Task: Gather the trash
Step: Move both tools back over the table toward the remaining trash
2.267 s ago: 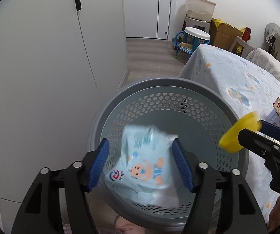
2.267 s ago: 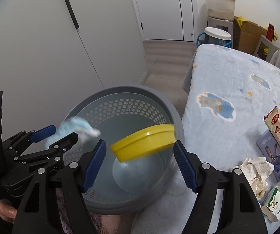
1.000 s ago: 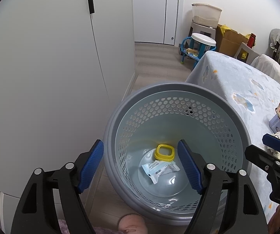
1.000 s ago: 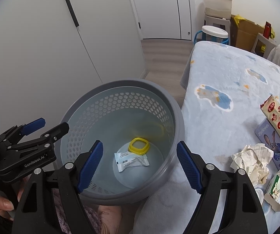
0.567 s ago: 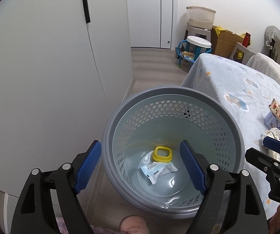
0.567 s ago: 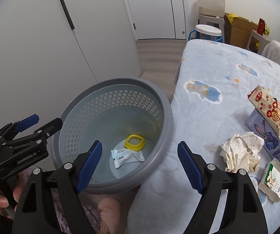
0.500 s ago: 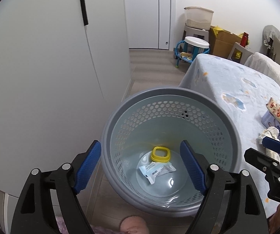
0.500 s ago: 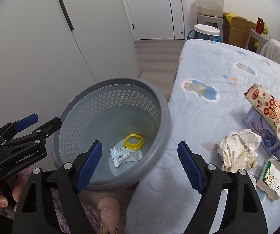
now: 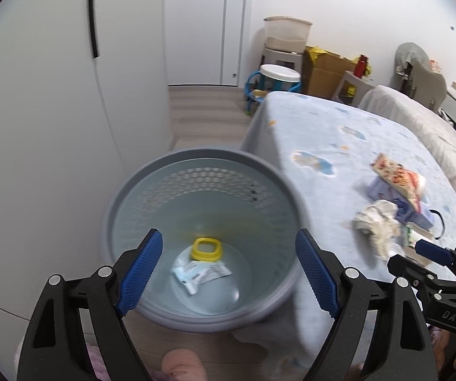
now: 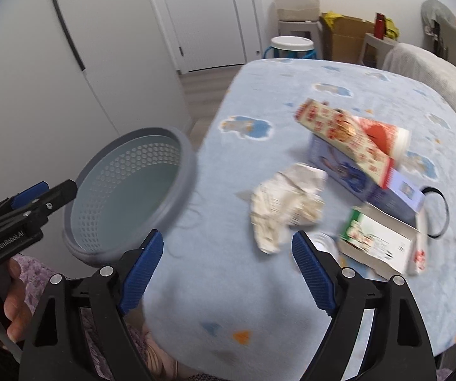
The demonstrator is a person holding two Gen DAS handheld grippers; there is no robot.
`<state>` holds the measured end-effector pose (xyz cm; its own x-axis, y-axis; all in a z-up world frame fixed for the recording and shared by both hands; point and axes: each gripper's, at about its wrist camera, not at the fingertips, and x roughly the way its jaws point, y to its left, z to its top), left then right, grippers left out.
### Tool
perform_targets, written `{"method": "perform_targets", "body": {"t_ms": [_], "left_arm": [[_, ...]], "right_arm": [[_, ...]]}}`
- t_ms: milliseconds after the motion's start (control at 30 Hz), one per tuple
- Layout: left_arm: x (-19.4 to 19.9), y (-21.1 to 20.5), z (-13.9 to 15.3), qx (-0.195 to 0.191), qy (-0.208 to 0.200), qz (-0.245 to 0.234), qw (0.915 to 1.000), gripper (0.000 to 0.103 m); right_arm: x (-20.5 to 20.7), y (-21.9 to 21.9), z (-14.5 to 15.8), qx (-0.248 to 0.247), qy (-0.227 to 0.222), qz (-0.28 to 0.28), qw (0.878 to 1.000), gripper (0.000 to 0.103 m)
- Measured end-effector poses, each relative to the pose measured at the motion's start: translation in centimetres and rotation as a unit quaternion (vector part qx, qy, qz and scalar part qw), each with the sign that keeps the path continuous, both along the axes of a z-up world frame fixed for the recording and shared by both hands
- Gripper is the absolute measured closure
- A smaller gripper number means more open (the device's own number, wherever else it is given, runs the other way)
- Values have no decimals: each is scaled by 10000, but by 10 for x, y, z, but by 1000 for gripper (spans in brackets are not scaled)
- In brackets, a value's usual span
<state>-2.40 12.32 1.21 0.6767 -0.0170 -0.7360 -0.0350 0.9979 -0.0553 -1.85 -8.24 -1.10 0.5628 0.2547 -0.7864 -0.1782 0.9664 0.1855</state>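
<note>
Left claw point(image 9: 229, 273) wide open, nothing held, hovering over the round grey perforated plastic basket point(image 9: 126, 190), which stands on the floor against the near-left corner of the bed point(image 9: 348, 133) with the light blue cartoon-print blanket. On the basket bottom: a yellow rounded-square plastic lid point(image 9: 206, 249) and, just in front of it and touching or nearly touching, a small white-and-blue wrapper packet point(image 9: 200, 274). Right claw point(image 10: 228, 265) also wide open and empty, above the bed's near edge, aimed at the remaining trash. Crumpled white paper wad point(image 10: 286, 204) lies just ahead of the right claw, between its fingers in view. Beyond it a purple-blue cardboard box with a cartoon rabbit point(image 10: 370, 181) lies flat, and a red-and-cream patterned snack tube point(image 10: 351, 141) rests tilted on top of it. Near the right fingertip point(image 10: 310, 265) sits a small open green-and-white carton point(image 10: 377, 238), beside the blue box; a thin black loop point(image 10: 436, 211) lies just right of them. A small clear item by the carton is too blurred to identify. In the right wrist view the left claw shows at the left, next to the basket rim.
</note>
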Motion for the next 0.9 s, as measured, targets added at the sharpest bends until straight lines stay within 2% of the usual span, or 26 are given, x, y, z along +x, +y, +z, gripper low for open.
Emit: {"method": "perform_targets", "body": {"t_ms": [233,500,900], "left_arm": [[-3,-55,0,81,32,-370,9993,21],[1,-108,-10,199,205,-725,9970,21],[39,-166,-28,196,596,-1022,9928,21]], "right_arm": [[-22,-58,-6,-62,86,-466,9989,21],[-33,-102,-3,-19,38,-764,9971,21],[-30,-152,4,100,-52,-969,9952,20]]}}
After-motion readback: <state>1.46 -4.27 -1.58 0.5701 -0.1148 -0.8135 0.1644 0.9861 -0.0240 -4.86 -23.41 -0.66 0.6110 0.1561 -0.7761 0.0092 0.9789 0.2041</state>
